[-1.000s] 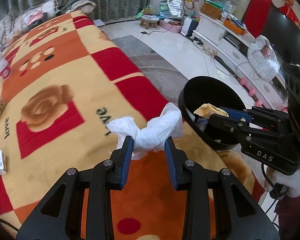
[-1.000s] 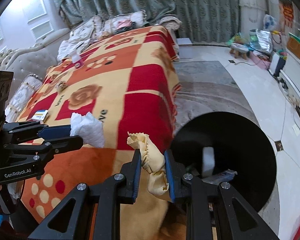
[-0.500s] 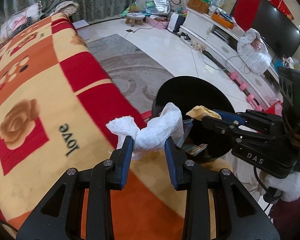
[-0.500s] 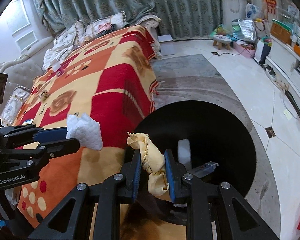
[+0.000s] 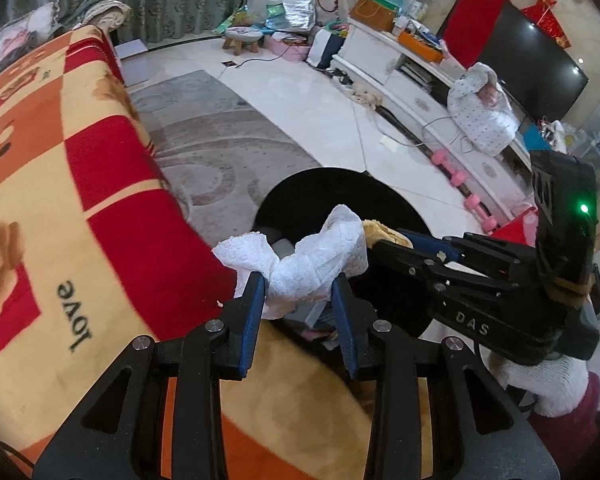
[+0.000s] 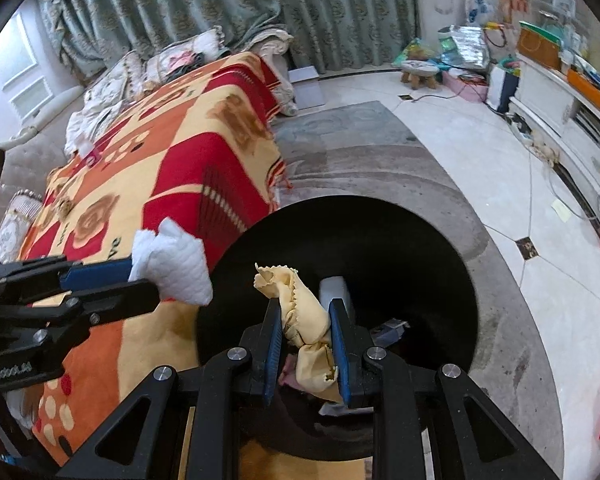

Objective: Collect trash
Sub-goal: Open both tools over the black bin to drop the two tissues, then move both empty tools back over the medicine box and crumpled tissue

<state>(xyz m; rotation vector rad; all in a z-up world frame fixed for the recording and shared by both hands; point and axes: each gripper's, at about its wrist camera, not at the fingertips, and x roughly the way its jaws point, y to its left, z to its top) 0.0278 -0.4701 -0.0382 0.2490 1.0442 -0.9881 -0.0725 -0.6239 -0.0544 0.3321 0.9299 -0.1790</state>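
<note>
Counting the trash in hand gives two pieces. One crumpled white tissue (image 5: 316, 256) sits between the fingers of the left gripper (image 5: 298, 280), whose jaws have just been easing apart a little; the tissue still bulges against both blue pads and has not dropped. One wrinkled yellow cloth (image 6: 306, 320) is clenched tight in the right gripper (image 6: 304, 316).

Both pieces hang over or just beside the mouth of one round black bin (image 6: 420, 240), which stands on a grey rug (image 6: 360, 152) against the edge of a bed with a red, orange and yellow blanket (image 5: 112, 184). From the left wrist view the tissue is above the bin's near rim, touching the tip of the yellow cloth.

Inside the bin a few things lie at the bottom: one pale block, something pink, and a dark wrapper; the grippers cover most of them and their kind is hard to make out. Two small scraps further up the blanket are too blurred to name. One white-gloved hand (image 5: 548, 380) shows under the right gripper, cut off by the frame edge.
</note>
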